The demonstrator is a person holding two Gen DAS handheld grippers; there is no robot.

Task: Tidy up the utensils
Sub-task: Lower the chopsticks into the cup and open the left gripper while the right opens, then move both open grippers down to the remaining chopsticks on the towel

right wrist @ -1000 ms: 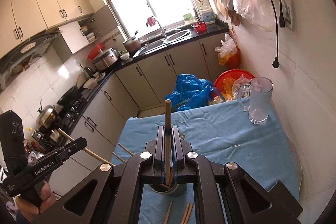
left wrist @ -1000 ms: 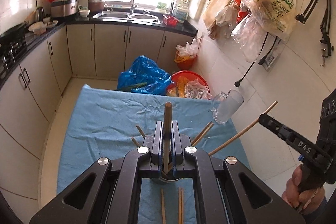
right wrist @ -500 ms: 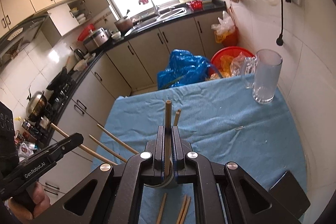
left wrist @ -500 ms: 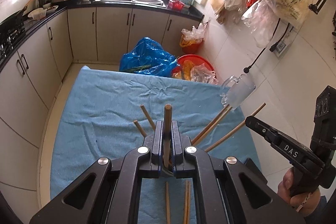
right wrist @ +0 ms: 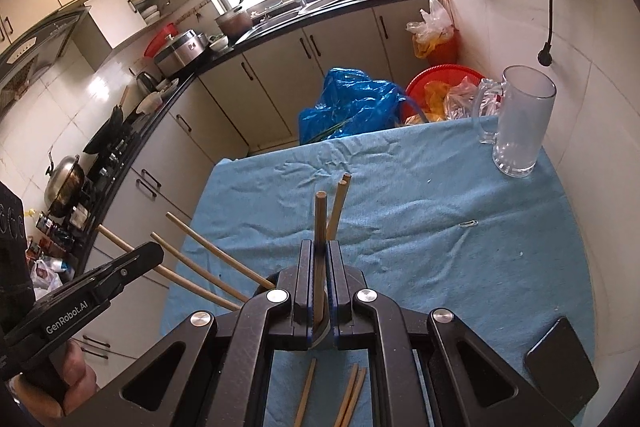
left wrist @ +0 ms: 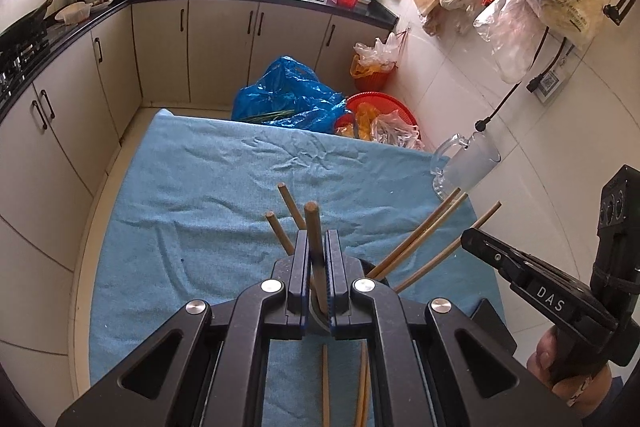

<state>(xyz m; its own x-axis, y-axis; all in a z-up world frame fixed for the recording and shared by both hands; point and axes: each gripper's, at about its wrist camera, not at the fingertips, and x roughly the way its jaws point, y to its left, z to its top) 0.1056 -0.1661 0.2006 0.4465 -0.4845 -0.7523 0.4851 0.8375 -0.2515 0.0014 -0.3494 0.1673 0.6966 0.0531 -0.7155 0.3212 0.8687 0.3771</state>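
Both hands have come down toward the blue cloth that covers the surface, and the view now looks more steeply onto it than a second ago.

Left gripper: jaws closed tight on one chopstick, which stands up between the pads with its blunt end above them. Right gripper: jaws likewise closed on a second chopstick, also upright between the pads.

A small metal holder shows as a sliver of rim just under each gripper's jaws, near the cloth's near edge; most of it is hidden. Other chopsticks already lean out of it in a fan, more of their length showing than before. The lower ends of the two held sticks run down toward that rim; whether they are already inside it cannot be told.

Three loose chopsticks lie flat on the cloth at the near edge, below the holder. A glass mug stands at the far right corner, a phone at the near right edge, well apart from the work.

Judgement: the descent reads as delivery of both sticks into the holder. Release is not yet done. The three loose sticks are left to collect afterwards.
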